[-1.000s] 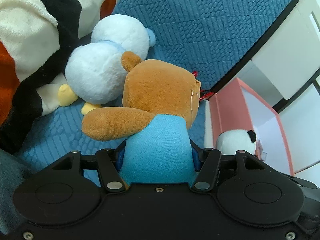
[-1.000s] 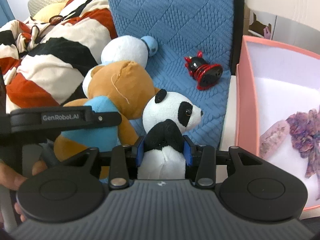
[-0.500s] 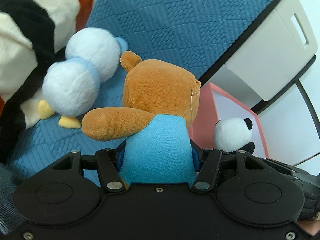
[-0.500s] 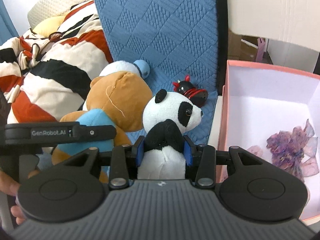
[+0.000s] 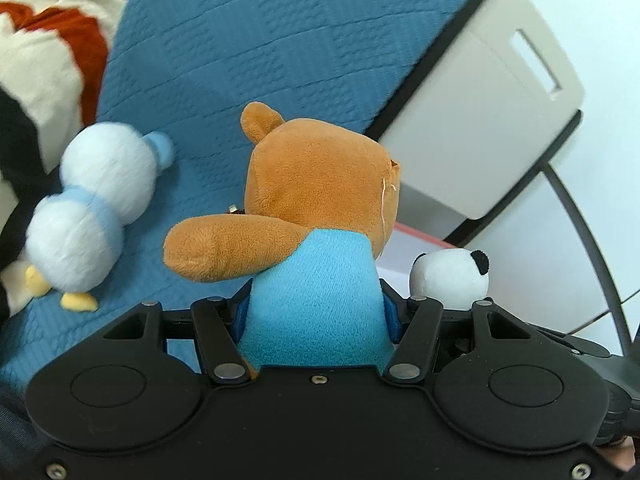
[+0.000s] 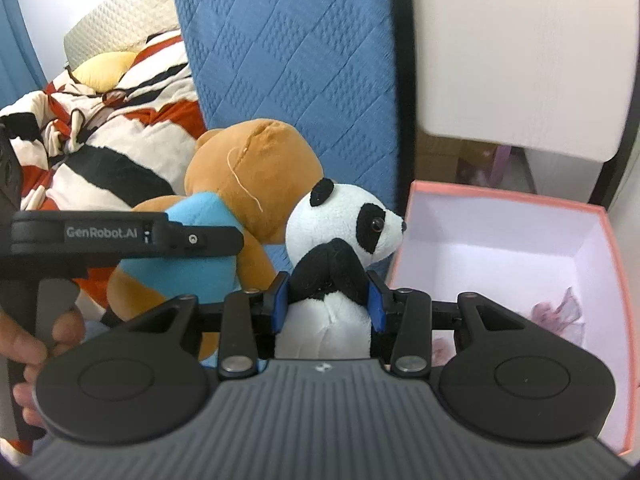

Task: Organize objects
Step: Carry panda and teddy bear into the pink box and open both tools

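My left gripper point(image 5: 316, 312) is shut on a brown plush bear point(image 5: 316, 184) in a blue shirt, held above the blue quilted bed cover point(image 5: 280, 40). My right gripper point(image 6: 328, 300) is shut on a plush panda point(image 6: 344, 220), held just left of an open pink box point(image 6: 612, 264) with a white inside. The bear also shows in the right wrist view point(image 6: 256, 168), close on the panda's left. The panda's head shows in the left wrist view point(image 5: 448, 276), with the box's pink rim point(image 5: 424, 238) behind it.
A white and light-blue plush penguin point(image 5: 92, 208) lies on the cover at left. A striped red, black and cream blanket point(image 6: 100, 128) lies further left. Purple flower-like pieces point(image 6: 560, 312) lie in the box. A beige cabinet point(image 5: 480, 120) stands behind the box.
Both grippers have lifted and moved right toward the pink box with their toys. The penguin has dropped away to the left, and the small red and black toy is out of view.
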Tool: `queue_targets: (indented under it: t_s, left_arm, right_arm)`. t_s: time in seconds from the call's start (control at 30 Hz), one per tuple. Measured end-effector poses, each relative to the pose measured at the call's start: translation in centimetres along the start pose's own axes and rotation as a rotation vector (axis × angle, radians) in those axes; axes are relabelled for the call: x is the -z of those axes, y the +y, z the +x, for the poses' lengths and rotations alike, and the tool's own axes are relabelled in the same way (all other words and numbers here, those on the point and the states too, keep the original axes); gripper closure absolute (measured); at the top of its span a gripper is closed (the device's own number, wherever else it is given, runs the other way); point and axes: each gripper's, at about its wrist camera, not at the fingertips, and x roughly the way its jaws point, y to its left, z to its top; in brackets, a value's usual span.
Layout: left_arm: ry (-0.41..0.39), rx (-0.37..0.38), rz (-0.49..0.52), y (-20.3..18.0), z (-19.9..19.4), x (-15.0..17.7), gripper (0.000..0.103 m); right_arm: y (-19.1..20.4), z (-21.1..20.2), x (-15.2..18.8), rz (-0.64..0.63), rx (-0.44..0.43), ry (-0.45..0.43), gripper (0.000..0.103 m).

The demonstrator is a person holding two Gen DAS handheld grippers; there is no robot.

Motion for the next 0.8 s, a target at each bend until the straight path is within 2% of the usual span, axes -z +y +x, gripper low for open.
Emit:
queue_targets:
  t_s: [0.2,0.43,0.7,0.8]
  left_arm:
    - [-0.021,0.035,0.045,-4.0,-0.2,-0.9,0.046]
    - [-0.011,0.067,0.073,-7.3,1.1,-0.7,0.046]
    - [0.001,0.002,0.185,-11.2,4.4,1.8,0.046]
    - [0.025,0.007,0.195,-12.4,6.1,2.6,0.046]
  right_arm:
    - [-2.3,-2.4,-0.7,0.003,0.01,-0.04,0.06]
    - [-4.4,-3.7,0.1,-0.006,0.04,-0.065,0.06]
    - [-7.7,-3.5,2.9,-0.001,0.094,-0.066,0.06]
    - [-8.9,-3.1,4.0,0.001,0.113,-0.064,0.06]
